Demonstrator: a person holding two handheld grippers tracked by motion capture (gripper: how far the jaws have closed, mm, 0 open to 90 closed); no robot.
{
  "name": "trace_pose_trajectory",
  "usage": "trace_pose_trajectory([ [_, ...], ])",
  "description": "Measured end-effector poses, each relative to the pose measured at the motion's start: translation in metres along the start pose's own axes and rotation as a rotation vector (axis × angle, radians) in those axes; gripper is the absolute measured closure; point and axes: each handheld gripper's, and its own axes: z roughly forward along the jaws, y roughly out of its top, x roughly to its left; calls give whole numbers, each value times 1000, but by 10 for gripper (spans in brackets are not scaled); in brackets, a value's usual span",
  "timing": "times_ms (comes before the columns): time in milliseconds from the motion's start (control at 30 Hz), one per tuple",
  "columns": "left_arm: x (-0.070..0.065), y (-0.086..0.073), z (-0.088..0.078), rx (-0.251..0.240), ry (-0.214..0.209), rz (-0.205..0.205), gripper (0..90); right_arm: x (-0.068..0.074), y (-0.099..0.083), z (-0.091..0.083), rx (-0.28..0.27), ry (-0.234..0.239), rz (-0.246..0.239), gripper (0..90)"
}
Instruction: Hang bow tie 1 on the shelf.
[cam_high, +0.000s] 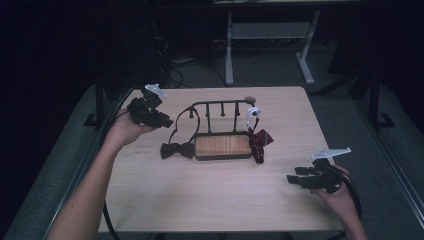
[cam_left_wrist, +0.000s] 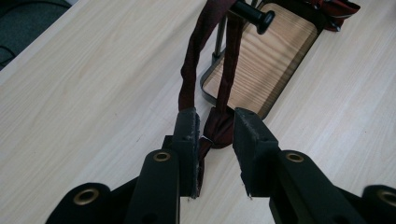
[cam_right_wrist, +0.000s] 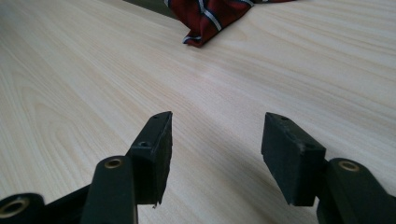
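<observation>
A black peg rack (cam_high: 220, 103) stands on a wooden base (cam_high: 222, 146) at the table's middle. A dark maroon bow tie (cam_high: 177, 150) lies left of the base, its strap (cam_left_wrist: 189, 60) looped over the rack's left peg (cam_left_wrist: 254, 14). My left gripper (cam_high: 167, 121) is at the rack's left end. In the left gripper view it (cam_left_wrist: 215, 114) is open, and the strap's lower end hangs between the jaws against one pad. A red striped bow tie (cam_high: 260, 140) hangs at the rack's right end. My right gripper (cam_high: 295, 176) rests low at the front right, open (cam_right_wrist: 218, 119) over bare wood.
A white clip-like piece (cam_high: 253, 112) sits on the rack's right peg. The striped tie's corner (cam_right_wrist: 210, 16) lies ahead of the right gripper. The light wooden table (cam_high: 210, 200) ends near the right hand. A white desk frame (cam_high: 230, 45) stands on the floor behind.
</observation>
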Motion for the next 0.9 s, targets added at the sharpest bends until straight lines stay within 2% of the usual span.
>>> trace_pose_trajectory([
  [900, -8, -30, 3, -28, -12, -16, 657, 0, 0, 0, -4, -7, 1, 427],
])
